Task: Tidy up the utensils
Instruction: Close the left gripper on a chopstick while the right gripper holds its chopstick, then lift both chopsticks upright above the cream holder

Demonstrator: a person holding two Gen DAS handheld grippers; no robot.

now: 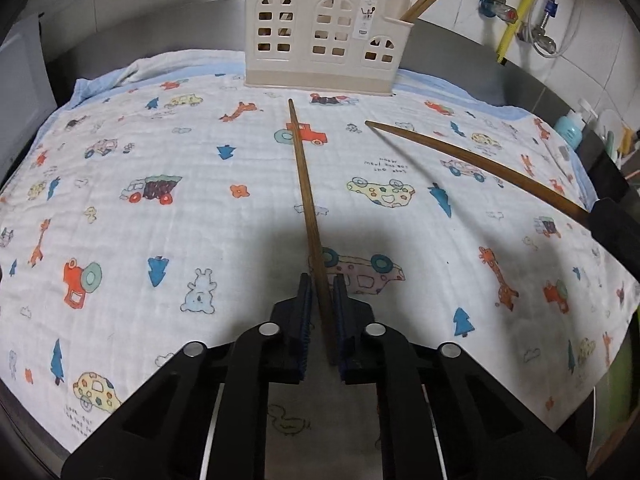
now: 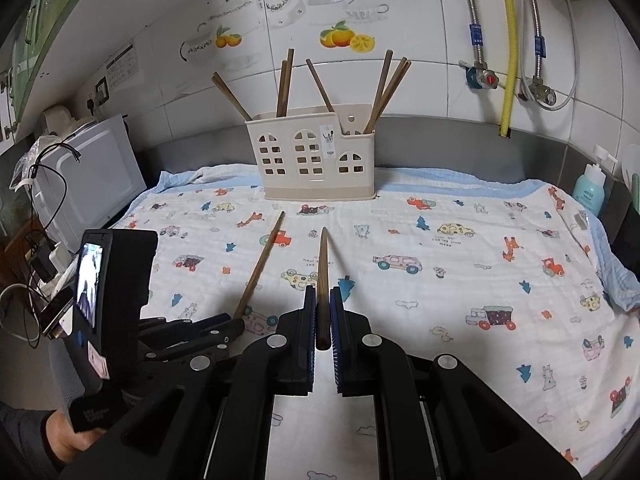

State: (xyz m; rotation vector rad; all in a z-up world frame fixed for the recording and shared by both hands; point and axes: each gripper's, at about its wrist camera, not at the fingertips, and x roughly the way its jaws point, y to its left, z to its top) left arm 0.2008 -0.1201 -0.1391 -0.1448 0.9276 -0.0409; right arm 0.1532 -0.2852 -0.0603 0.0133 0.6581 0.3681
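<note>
You are holding one brown wooden chopstick in each gripper above the white cotton cloth printed with cartoon cars, giraffes and trees that is covering the bench.

Your left gripper is clamping its jaws on the thick end of the first brown wooden chopstick; its thin tip is pointing away toward the holder and lying on or just above the cloth, near a printed red truck. Whether the tip is touching the fabric you cannot tell.

Your right gripper is gripping the second brown wooden chopstick the same way, jaws closed on its thick end, tip aimed toward the holder and raised clear of the cloth. In the left wrist view this second chopstick is coming in from the right edge.

The cream plastic utensil holder shaped like a house with arched windows is standing upright at the far edge of the cloth, against the steel backsplash. Several more brown chopsticks are leaning in its compartments, some in the taller left section and some in the lower right one.

Your hand is wrapping the left gripper's handle at the lower left of the right wrist view.
</note>
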